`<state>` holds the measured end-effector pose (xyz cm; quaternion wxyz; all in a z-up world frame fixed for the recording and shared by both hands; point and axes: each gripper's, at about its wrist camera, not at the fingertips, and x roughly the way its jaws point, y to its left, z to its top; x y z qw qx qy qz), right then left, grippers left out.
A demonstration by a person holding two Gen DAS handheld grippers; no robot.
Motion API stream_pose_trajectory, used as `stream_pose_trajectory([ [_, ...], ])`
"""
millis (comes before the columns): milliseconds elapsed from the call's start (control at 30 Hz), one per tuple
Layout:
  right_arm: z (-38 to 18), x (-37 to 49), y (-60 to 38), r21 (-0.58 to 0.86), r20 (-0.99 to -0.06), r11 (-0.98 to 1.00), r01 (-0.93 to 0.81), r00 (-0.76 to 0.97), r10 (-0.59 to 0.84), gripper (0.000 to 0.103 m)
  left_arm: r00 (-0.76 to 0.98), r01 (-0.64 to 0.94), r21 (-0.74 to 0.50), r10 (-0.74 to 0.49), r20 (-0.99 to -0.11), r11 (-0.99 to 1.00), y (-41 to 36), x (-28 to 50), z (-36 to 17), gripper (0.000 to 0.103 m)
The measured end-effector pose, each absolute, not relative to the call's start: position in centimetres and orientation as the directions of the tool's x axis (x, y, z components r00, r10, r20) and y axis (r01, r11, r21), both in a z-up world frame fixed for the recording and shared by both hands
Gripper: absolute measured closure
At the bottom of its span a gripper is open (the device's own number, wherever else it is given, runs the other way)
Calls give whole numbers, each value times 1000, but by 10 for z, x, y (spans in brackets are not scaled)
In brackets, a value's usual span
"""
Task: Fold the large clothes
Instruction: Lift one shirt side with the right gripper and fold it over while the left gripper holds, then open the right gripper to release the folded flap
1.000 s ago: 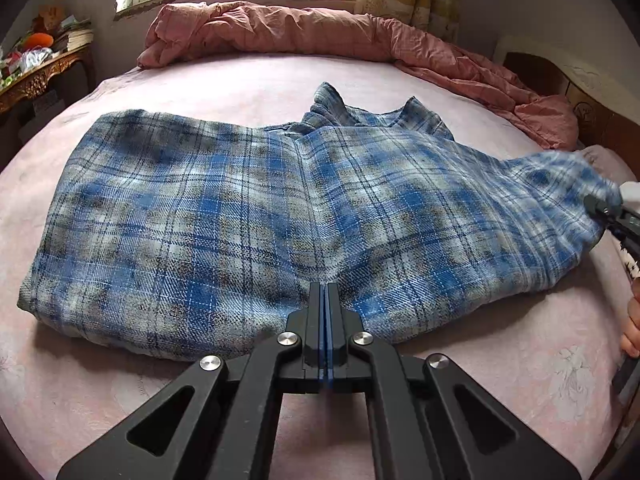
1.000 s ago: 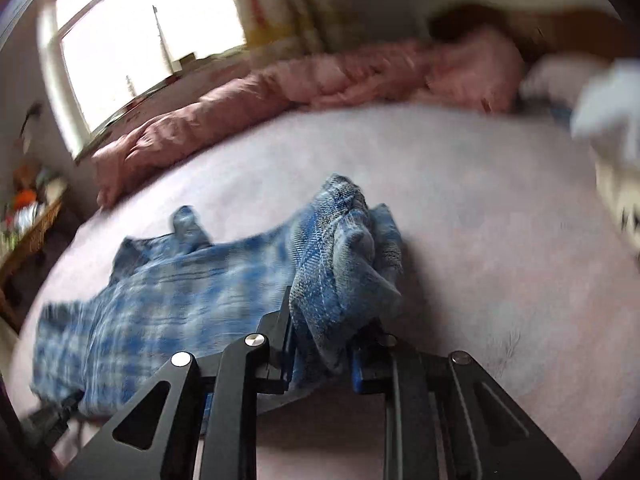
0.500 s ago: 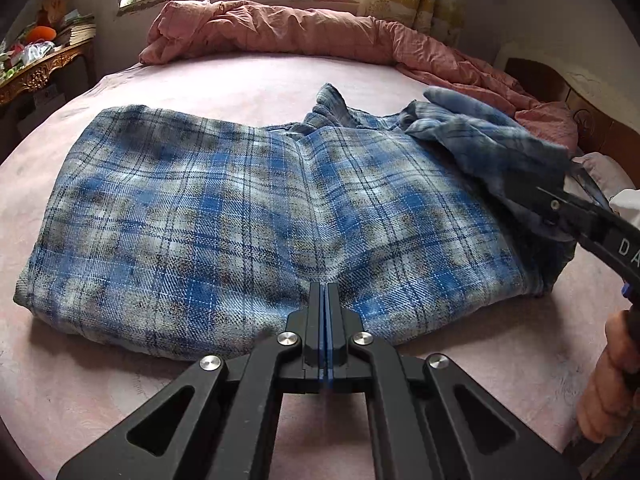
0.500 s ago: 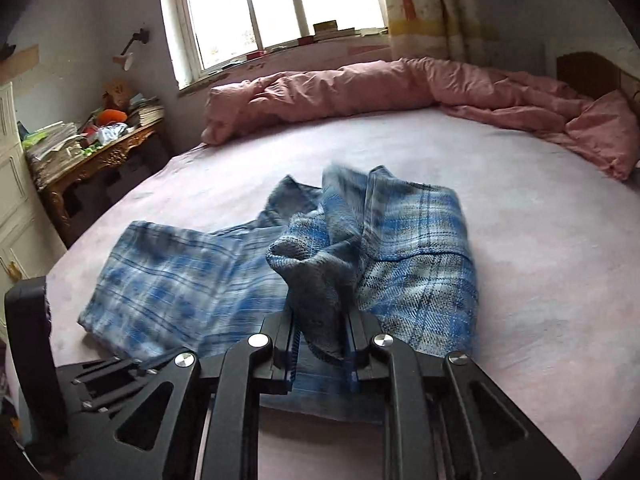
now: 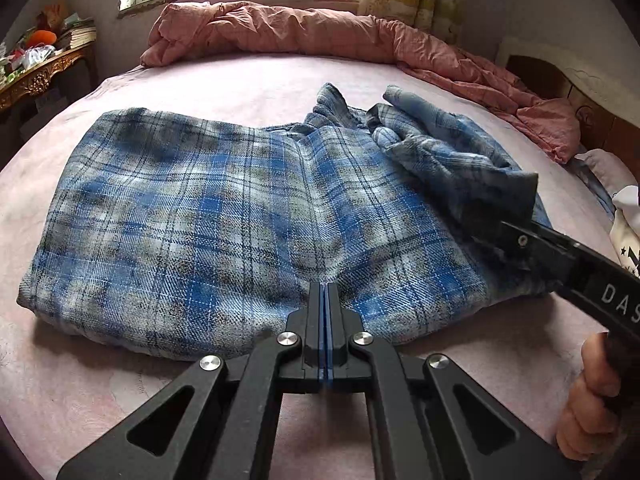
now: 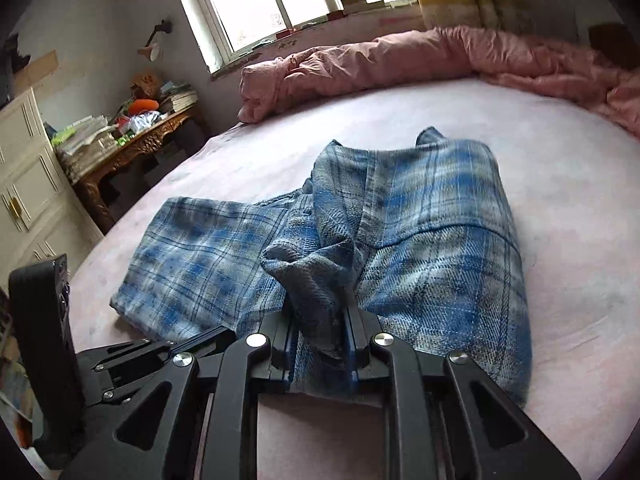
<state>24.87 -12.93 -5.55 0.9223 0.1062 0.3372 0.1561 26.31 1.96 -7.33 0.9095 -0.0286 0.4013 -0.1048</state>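
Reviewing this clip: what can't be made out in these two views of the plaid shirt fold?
- Left gripper: whether the shut tips pinch the plaid shirt; left view, the hem hides this.
- Sleeve end: right view, buried in the right gripper.
- Items on the side table: too small.

Light: soft daylight from the window, which glows white.
Shadows: thin and dark under the shirt.
Blur: a little on the far shirt edge.
Edges: bent round, corners black.
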Motion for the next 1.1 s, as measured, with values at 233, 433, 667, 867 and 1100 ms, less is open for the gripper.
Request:
stream_pose_trajectory([
  [233,-54,235,-133,298,-574,921,-249,725,381,73,656,169,-137,-215,-723,976,21,263,-73,103],
  [433,-40,216,-130,245,-545,934,-262,759,356,57,656,169,-142,-219,-723,975,22,263,-72,103],
  [667,-18,231,-139,74,-549,996,-42,833,76,57,658,170,-132,-212,-723,977,23,261,-71,103],
  [867,-31,265,-127,74,-616,993,-97,779,122,52,657,170,-135,-214,-723,976,22,261,-71,103],
  [1100,-48,254,-116,7,-644,989,-148,756,118,48,657,171,-131,-212,-723,977,23,260,-71,103],
])
